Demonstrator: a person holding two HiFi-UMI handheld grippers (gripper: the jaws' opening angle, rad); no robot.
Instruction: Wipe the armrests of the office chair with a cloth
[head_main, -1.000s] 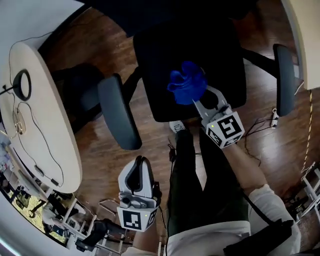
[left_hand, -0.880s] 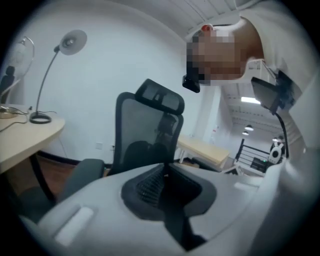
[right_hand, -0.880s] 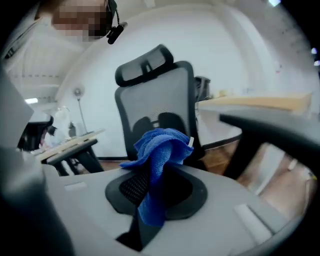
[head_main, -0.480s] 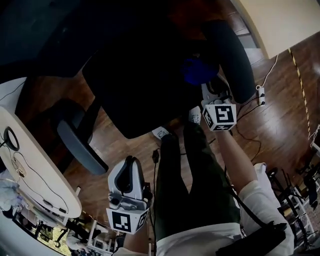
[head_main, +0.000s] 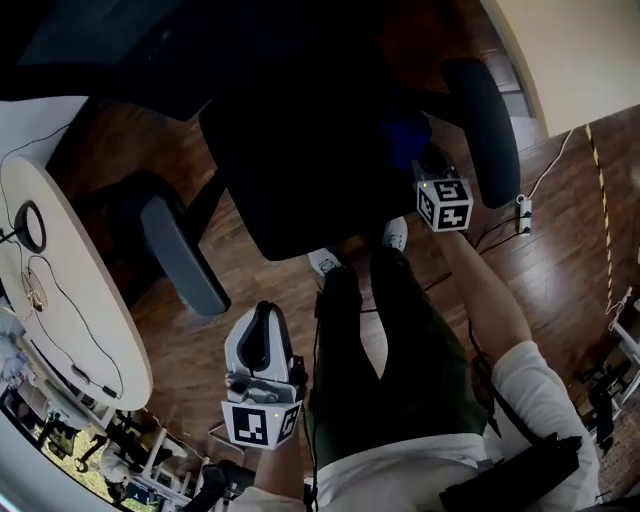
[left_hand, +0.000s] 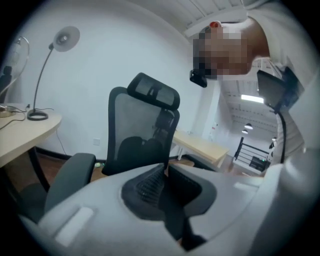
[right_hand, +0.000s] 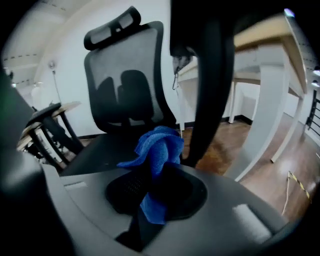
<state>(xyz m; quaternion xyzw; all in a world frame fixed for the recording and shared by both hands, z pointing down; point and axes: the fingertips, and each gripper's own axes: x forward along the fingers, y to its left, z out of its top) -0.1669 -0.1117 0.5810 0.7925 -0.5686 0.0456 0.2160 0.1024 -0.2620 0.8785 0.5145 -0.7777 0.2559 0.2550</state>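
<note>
The black office chair stands in front of me, its mesh back filling the right gripper view. My right gripper is shut on a blue cloth, held low beside the chair's right armrest, whose dark bulk rises just beyond the cloth. The cloth shows dimly in the head view. The left armrest lies down-left of the seat. My left gripper hangs back near my left leg, shut with nothing between its jaws; its own view shows that armrest.
A pale rounded desk with a lamp base and cables lies at the left. A second light desk stands to the right behind the armrest. Cables trail on the wooden floor. My legs are just below the seat.
The right gripper has carried the blue cloth from over the seat to the right, close to the right armrest. The head view has swung, so the chair sits differently. The left gripper has barely moved.
</note>
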